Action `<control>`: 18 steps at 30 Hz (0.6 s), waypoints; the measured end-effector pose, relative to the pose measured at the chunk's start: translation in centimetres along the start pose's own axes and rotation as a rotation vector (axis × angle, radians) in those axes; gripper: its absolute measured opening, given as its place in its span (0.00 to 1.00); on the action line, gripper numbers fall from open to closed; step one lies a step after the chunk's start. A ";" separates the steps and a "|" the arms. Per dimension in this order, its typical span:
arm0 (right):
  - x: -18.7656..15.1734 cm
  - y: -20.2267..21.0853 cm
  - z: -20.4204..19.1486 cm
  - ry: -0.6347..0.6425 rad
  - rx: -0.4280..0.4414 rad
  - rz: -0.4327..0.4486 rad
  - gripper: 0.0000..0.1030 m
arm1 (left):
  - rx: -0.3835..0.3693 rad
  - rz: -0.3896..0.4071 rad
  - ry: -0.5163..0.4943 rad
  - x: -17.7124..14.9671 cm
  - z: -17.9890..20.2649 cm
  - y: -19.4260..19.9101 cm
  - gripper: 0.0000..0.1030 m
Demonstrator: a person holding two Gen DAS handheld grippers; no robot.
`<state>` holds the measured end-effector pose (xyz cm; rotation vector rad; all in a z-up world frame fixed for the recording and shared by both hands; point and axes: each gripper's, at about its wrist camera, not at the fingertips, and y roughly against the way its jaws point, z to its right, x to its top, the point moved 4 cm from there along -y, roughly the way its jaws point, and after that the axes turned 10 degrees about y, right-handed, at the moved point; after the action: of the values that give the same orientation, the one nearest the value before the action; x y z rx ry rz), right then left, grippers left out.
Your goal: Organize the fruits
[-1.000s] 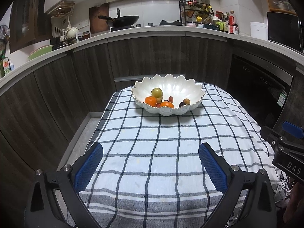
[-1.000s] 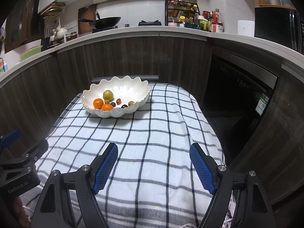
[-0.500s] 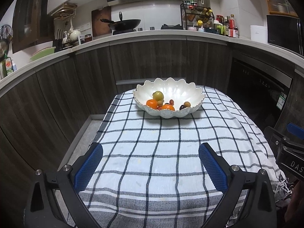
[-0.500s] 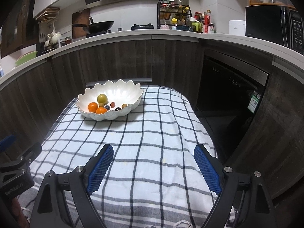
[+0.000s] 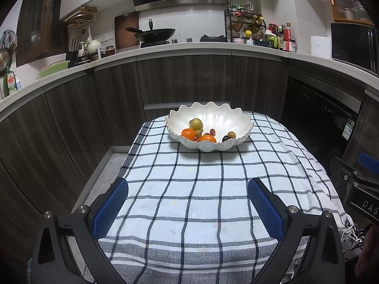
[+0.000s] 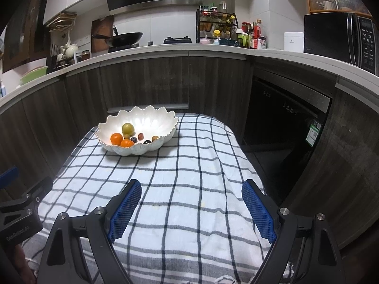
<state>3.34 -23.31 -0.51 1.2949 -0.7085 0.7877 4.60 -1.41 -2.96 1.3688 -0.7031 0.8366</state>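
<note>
Since a second ago the right gripper [image 6: 191, 209] has spread its jaws a little wider, and the kitchen counter [image 5: 184, 47] and upper cabinets now fill more of both views, while the bowl sits slightly lower in frame; nothing on the table has shifted.

Both grippers hover low over the near end of the checked cloth [image 5: 196, 189], angled downward toward the bowl at 12 o'clock. On the right gripper the blue pads [image 6: 125, 210] stand released and wide apart, with only cloth between them. The left gripper [image 5: 188, 209] is likewise released, its pads [image 5: 110, 209] far apart and empty. From the left wrist view the right gripper's body shows at 3 o'clock; from the right wrist view the left one shows at 9 o'clock, so they sit side by side, apart.

All the fruits lie in the white scalloped bowl [image 5: 234, 118], which rests on the far end of the cloth. Inside, a yellow-green round fruit [image 5: 196, 124] sits toward 11 o'clock of the bowl's floor. Two oranges [image 5: 188, 134] lie just beside it at about 8 and 6 o'clock against the near wall. Several small dark and reddish fruits [image 5: 212, 131] are scattered from the centre toward 4 o'clock, one brownish one [image 5: 231, 134] nearest the right rim.

Beyond the table, dark wood cabinet fronts [image 5: 106, 99] curve around, and a wok [image 5: 154, 34] stands on the counter
</note>
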 end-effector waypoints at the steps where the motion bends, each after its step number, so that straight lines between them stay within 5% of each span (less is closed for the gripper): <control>1: 0.0 0.0 0.0 0.001 0.000 -0.001 0.85 | -0.001 0.000 0.001 0.0 0.0 0.0 1.00; 18: 0.0 0.0 0.2 -0.012 0.003 -0.008 0.85 | -0.001 0.001 0.001 0.0 0.0 0.1 1.00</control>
<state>3.34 -23.46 -0.47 1.3057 -0.7114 0.7754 4.48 -1.42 -2.92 1.3675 -0.7032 0.8372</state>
